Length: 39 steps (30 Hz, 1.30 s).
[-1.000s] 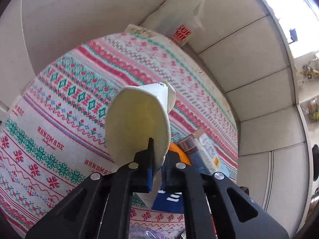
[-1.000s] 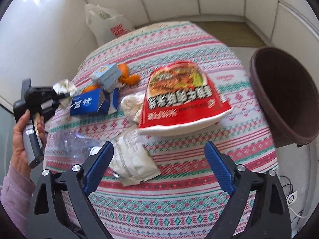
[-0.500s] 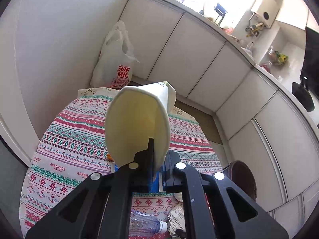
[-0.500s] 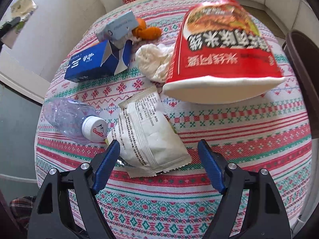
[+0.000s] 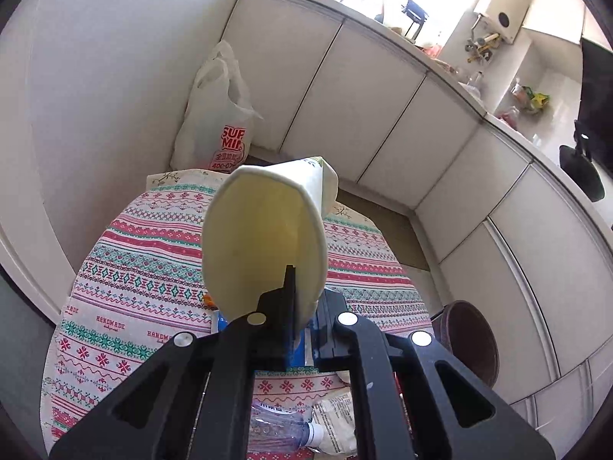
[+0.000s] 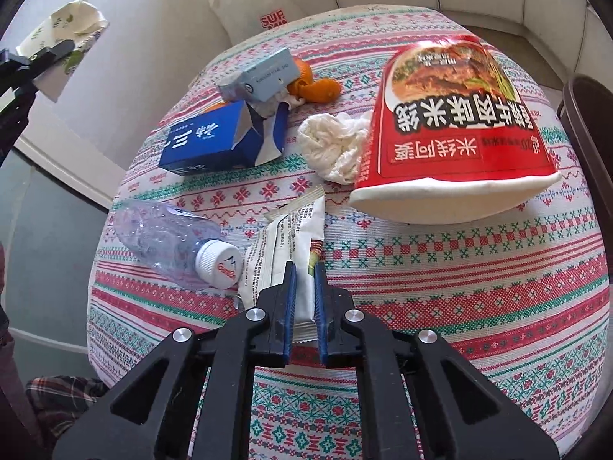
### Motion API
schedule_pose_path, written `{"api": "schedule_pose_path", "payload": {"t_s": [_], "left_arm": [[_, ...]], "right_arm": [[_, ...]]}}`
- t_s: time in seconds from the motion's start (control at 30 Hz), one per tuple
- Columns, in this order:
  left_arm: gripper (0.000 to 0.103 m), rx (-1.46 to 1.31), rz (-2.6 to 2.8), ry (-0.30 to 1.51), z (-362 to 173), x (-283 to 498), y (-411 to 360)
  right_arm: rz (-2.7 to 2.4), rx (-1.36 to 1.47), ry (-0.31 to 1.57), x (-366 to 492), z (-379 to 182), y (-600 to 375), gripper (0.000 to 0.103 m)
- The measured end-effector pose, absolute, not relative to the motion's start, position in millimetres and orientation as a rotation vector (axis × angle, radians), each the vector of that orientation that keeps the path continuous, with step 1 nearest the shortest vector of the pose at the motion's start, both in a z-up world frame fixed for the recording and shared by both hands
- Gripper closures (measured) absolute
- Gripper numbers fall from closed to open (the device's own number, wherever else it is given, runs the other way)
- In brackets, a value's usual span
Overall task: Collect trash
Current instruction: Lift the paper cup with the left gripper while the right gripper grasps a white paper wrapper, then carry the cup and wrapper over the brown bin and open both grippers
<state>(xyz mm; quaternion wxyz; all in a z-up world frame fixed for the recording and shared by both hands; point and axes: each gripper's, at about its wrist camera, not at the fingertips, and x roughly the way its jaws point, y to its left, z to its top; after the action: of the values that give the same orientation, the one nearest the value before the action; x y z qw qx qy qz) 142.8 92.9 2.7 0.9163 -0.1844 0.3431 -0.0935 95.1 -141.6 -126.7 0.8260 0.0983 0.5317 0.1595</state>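
Note:
My left gripper [image 5: 304,306] is shut on the rim of a squashed paper cup [image 5: 264,241] and holds it high above the table; the cup also shows in the right wrist view [image 6: 63,44]. My right gripper [image 6: 305,295] is shut on a white snack wrapper [image 6: 285,247] that lies on the patterned tablecloth [image 6: 479,287]. On the table lie a clear plastic bottle [image 6: 172,241], a blue carton [image 6: 214,142], a grey-blue box [image 6: 260,74], orange peel [image 6: 318,90], a crumpled tissue [image 6: 333,145] and a red noodle tub [image 6: 448,126] on its side.
A dark brown bin [image 5: 469,341] stands on the floor right of the table; its rim shows in the right wrist view [image 6: 586,126]. A white plastic bag [image 5: 216,115] leans against the wall behind the table. White cabinets [image 5: 383,115] line the back.
My right gripper dropped to the white wrapper and shut on it. My left gripper lifted the paper cup higher above the table.

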Motion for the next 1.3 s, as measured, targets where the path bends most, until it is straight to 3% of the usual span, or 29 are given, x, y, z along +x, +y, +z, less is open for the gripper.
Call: {"api": "schedule_pose_path", "payload": {"t_s": [0.57,1.0,1.3], "left_arm": [[0.097,-0.351,-0.215,0.659,12.3,133.5,77.4],[0.097,-0.272,-0.312,0.643,14.1,132.6,18.4],[0.097,-0.219,-0.414,0.654,12.5,147.0,-62.7]], "right_arm": [[0.346,0.221,0.879,82.3,-47.1,-163.2,0.098],[-0.019,0.307,0.618,88.2,11.7,-295.6,0.098],[-0.378,0.252,0.571,100.0,-2.8,-389.6,0.098]]}}
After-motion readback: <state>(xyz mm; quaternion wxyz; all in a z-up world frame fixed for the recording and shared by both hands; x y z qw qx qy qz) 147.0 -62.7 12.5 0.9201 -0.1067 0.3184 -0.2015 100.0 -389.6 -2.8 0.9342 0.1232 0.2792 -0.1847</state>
